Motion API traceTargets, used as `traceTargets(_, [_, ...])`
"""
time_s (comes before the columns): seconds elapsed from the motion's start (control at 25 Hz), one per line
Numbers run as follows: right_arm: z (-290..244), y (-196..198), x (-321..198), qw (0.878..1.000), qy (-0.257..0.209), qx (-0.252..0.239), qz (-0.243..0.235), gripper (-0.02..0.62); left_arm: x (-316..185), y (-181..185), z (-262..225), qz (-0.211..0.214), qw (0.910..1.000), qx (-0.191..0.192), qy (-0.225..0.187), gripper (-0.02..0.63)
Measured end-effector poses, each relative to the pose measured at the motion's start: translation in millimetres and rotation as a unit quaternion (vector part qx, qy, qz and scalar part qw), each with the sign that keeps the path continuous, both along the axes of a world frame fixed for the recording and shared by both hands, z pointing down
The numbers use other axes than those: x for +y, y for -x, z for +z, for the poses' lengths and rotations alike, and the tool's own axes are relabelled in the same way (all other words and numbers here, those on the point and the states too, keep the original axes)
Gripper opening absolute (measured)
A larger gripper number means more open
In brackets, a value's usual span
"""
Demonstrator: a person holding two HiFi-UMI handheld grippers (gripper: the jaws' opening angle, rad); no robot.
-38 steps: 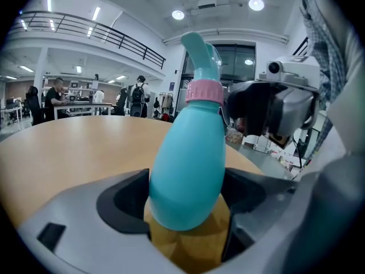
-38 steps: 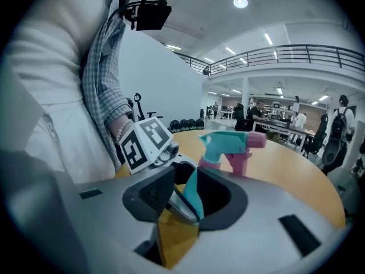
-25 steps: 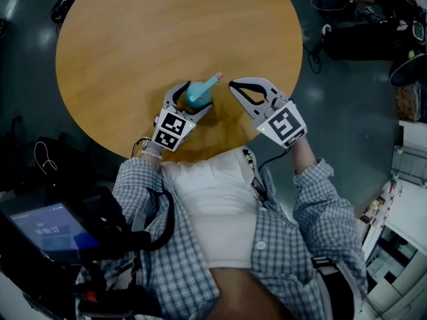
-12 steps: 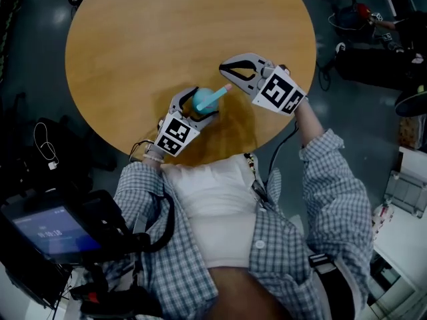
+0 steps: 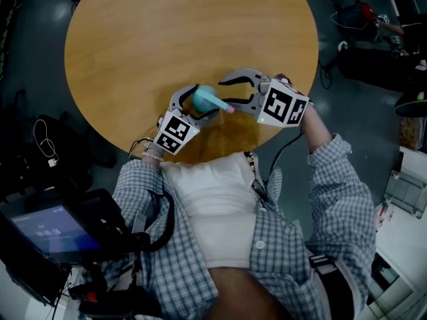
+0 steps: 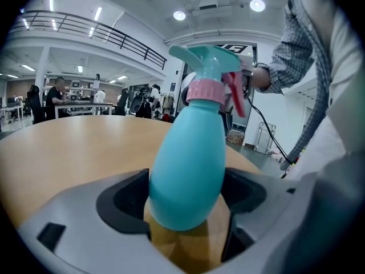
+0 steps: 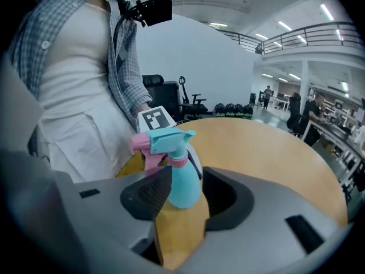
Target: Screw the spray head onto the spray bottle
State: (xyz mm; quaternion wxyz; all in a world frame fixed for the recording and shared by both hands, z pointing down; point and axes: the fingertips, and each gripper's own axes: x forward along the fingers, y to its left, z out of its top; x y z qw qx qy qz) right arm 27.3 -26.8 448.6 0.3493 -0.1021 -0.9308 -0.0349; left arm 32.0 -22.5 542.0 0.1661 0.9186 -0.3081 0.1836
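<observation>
Bottle (image 6: 188,170) is pinched at the belly by left tool (image 5: 199,102), near surface (image 5: 167,32) edge. Spray head (image 7: 162,140) already seated. Right tool (image 5: 227,92), jaws just opened, spread around head, no contact. Next: head to be clamped, twisted tight.

The left gripper (image 5: 203,100) has its 2 jaws clamped on the spray bottle (image 6: 185,170). The right gripper (image 5: 225,92), just beside it and tilted down, has just been opening its jaws (the bottle stands in their gap, pads not pressing).
</observation>
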Motion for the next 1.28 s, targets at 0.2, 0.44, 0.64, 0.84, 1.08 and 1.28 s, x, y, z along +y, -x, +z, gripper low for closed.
traceTargets(0.2, [-4, 16, 17, 0.999, 0.016, -0.022, -0.017, 0.158, 0, 0, 0, 0.003, 1.0000, 0.000, 0.001, 0.382])
traceTargets(0.44, [0, 25, 20, 0.999, 0.030, -0.043, -0.007, 0.123, -1, -1, 2, 0.004, 1.0000, 0.000, 0.003, 0.382])
traceTargets(0.64, [-1, 24, 18, 0.993, 0.004, -0.067, 0.098, 0.121, -1, -1, 2, 0.003, 1.0000, -0.001, 0.003, 0.382])
traceTargets(0.84, [1, 21, 14, 0.958, -0.020, -0.063, 0.279, 0.121, -2, -2, 2, -0.013, 0.9999, 0.000, 0.003, 0.382])
traceTargets(1.08, [2, 12, 7, 0.868, -0.039, -0.081, 0.488, 0.121, -6, -6, 2, -0.037, 0.9993, -0.003, 0.004, 0.382])
traceTargets(1.28, [5, 11, 7, 0.838, -0.047, -0.081, 0.537, 0.121, -7, -8, 3, -0.040, 0.9992, -0.003, 0.005, 0.382])
